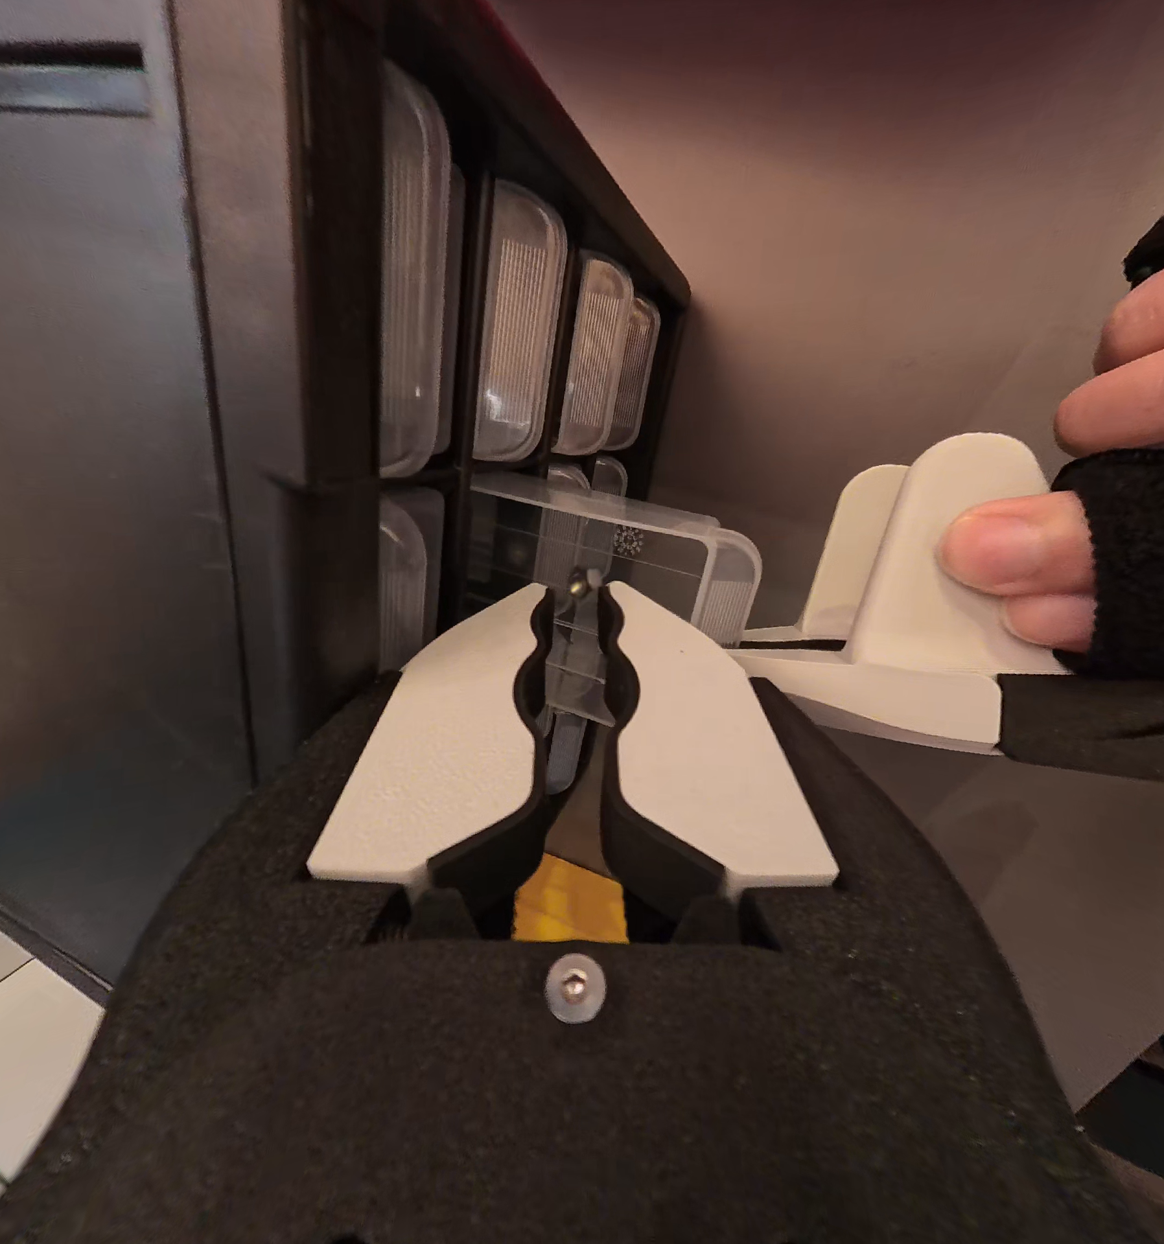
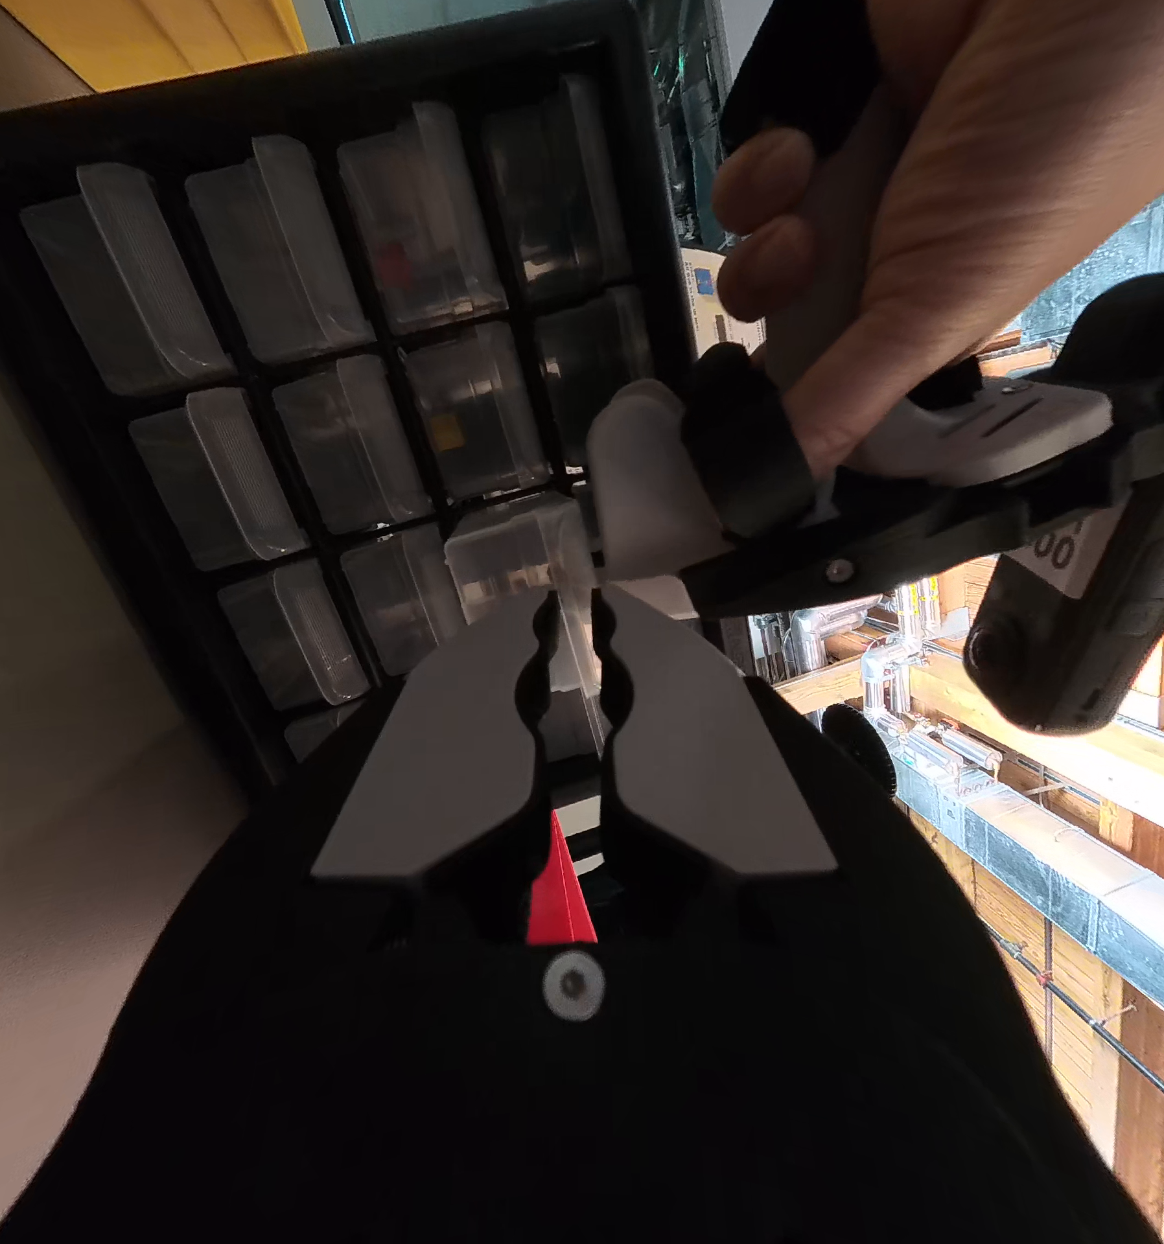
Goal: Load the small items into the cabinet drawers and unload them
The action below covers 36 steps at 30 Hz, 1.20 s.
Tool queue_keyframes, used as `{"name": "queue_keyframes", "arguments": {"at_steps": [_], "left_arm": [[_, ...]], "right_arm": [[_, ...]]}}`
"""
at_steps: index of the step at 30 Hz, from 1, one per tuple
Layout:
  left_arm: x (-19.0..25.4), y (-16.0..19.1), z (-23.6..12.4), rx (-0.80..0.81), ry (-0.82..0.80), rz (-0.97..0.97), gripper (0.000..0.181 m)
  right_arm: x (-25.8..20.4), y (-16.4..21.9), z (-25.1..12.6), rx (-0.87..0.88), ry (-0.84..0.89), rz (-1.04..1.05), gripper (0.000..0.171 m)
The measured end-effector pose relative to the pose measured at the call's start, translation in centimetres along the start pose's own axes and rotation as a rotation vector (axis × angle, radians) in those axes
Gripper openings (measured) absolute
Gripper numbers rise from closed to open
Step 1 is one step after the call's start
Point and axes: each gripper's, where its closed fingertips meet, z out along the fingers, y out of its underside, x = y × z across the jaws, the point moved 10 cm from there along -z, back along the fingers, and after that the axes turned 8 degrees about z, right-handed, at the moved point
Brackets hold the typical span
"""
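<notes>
A black drawer cabinet [image 1: 337, 269] stands close ahead, and it also shows in the right wrist view [image 2: 296, 87]. One clear drawer [image 1: 660, 545] is pulled out of it [image 2: 505, 559]. My left gripper [image 1: 580, 592] is shut on a small metal piece [image 1: 583, 583], holding it at its fingertips just over the open drawer. My right gripper [image 2: 574, 602] is shut on the drawer's clear front handle. In the left wrist view its white fingers [image 1: 936, 538] reach in from the right. In the right wrist view the left gripper's fingers [image 2: 640, 471] come in from the upper right.
Several clear drawers [image 1: 519, 323] around the open one are shut. One holds a yellow item [image 2: 448, 431], another a red one [image 2: 391, 259]. A grey panel [image 1: 94, 404] stands left of the cabinet. Gloved hands [image 1: 1037, 538] hold both grippers. Less than 4 cm separates the two grippers' tips.
</notes>
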Motion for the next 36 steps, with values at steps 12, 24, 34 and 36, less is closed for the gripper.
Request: {"name": "queue_keyframes", "arguments": {"at_steps": [12,24,34,36], "left_arm": [[2.6,4.7,-6.3,0.184,-0.183,-0.126,0.017],[9.8,18.0,-7.9,0.295,-0.176,-0.389,0.013],[11.0,24.9,-7.0,0.32,-0.178,-0.572,0.015],[10.5,26.0,-7.3,0.335,-0.202,-0.611,0.018]], "right_arm": [[0.1,0.2,0.0,-0.002,-0.014,0.011,0.011],[0.3,0.8,2.4,0.008,-0.05,0.044,0.011],[-0.6,1.7,5.4,-0.032,-0.037,0.016,0.019],[-1.0,2.0,5.7,-0.013,-0.04,0.014,0.027]]}}
